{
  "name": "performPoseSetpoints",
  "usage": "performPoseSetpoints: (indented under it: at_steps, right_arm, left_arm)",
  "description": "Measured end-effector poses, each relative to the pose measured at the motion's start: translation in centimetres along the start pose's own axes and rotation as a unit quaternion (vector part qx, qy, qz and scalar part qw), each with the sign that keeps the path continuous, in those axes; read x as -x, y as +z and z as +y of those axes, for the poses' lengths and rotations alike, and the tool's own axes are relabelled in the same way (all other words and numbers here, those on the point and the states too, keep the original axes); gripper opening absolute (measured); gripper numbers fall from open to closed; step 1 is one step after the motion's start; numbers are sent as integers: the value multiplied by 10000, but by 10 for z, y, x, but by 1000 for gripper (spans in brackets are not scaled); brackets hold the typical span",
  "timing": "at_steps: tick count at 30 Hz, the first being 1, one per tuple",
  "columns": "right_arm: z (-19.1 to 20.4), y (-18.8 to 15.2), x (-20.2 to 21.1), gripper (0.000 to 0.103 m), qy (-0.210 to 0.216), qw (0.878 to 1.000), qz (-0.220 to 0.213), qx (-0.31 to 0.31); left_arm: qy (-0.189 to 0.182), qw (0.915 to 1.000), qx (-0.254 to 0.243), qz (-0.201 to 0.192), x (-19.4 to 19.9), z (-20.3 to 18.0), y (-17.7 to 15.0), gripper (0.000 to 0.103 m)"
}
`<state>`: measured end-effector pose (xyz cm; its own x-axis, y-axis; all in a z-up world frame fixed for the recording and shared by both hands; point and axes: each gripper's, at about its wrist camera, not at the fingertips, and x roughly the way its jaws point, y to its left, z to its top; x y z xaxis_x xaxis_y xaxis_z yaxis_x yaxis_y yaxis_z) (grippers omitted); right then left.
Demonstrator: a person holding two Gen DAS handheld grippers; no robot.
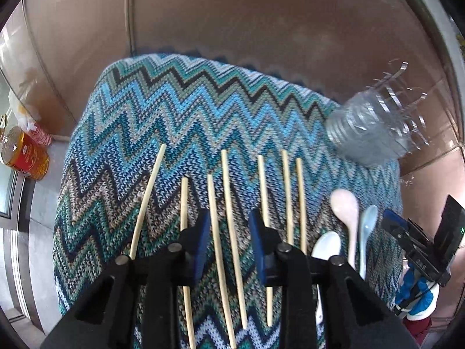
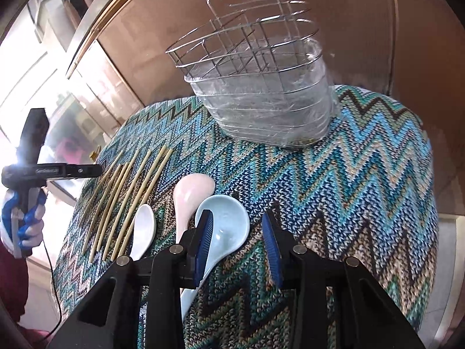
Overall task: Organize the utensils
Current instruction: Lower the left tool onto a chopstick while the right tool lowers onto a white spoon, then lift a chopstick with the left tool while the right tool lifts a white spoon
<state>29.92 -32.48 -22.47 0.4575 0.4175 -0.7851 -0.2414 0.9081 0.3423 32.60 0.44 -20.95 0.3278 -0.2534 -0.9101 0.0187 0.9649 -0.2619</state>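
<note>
2 close downward wrist views, probably sharing chopsticks (image 1: 229,203).

Bare cloth (image 2: 363,174) right of spoons (image 2: 223,224); rack (image 2: 261,93) blocks rear.

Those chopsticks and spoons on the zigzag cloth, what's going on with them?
A person holds a two-finger gripper in each hand and is sorting utensils. Both grippers are open and hold nothing. The left gripper hovers over the chopsticks, with two of them showing between its fingers. The right gripper hovers by the blue spoon, next to the pink spoon and white spoon. The wire basket at the cloth's far side looks empty.
</note>
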Motion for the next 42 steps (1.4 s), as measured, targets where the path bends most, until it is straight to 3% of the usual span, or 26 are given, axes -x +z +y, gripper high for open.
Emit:
performPoseSetpoints:
  at_steps: [5,21,27,31,35,42]
  right_arm:
    - [-1,6,-14,28,103,9999,85,64]
    - [-7,43,-66,21,399,9967,577,415]
    - [-2,52,-91,11,657,9928,782,632]
    - [6,52,-97,7,655,9922,737,758]
    - [20,48,-79,7,431,9943,472,856]
    - [48,42,-23,7,-197,9943,-146,1038]
  left_arm:
    - [146,9995,158,219,-20,9,10,17]
    - [307,9976,93,608,-47,7,20,13]
    - [355,9974,24,633,-53,5,22,12]
    - [390,9974,18,613,-57,2,24,6]
    - [260,9987,102,427,-48,9,22,5]
    - [6,9990,-8,-439,9,3,9,5]
